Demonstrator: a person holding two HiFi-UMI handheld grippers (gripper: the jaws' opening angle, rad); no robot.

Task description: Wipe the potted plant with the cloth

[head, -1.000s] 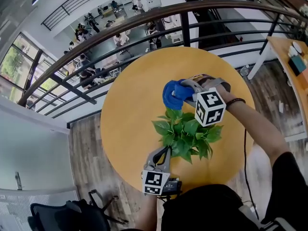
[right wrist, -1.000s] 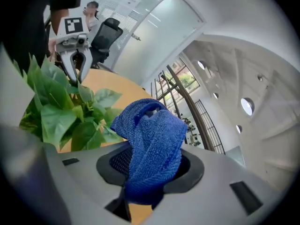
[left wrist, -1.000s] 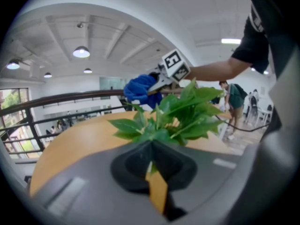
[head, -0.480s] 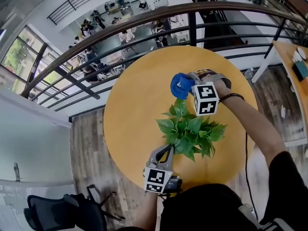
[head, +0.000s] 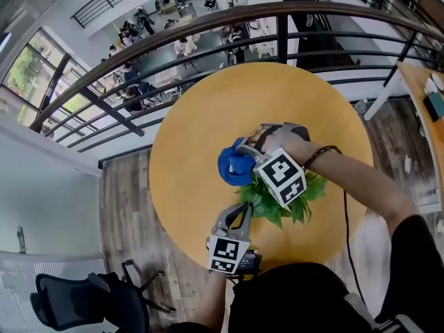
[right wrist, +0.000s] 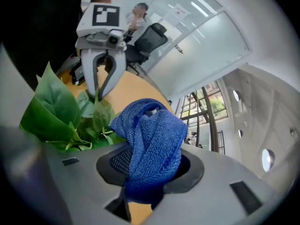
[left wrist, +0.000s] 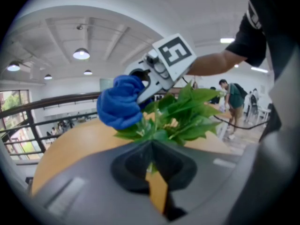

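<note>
The potted plant stands on the near right part of the round yellow table; leaves hide its pot. My left gripper reaches in from the near edge, shut on a leaf at the plant's near-left side. My right gripper is shut on a bunched blue cloth, which it holds against the leaves on the plant's far-left side. The right gripper view shows the cloth filling the jaws, with the plant and the left gripper beyond. In the left gripper view the cloth rests on the foliage.
A dark metal railing curves round the table's far side, with a lower floor and people beyond it. An office chair stands at the near left. A wooden desk is at the right edge.
My right gripper carried the cloth from beyond the plant towards me and leftward, onto the plant's left side, rolling its wrist. The left gripper kept still on its leaf.
</note>
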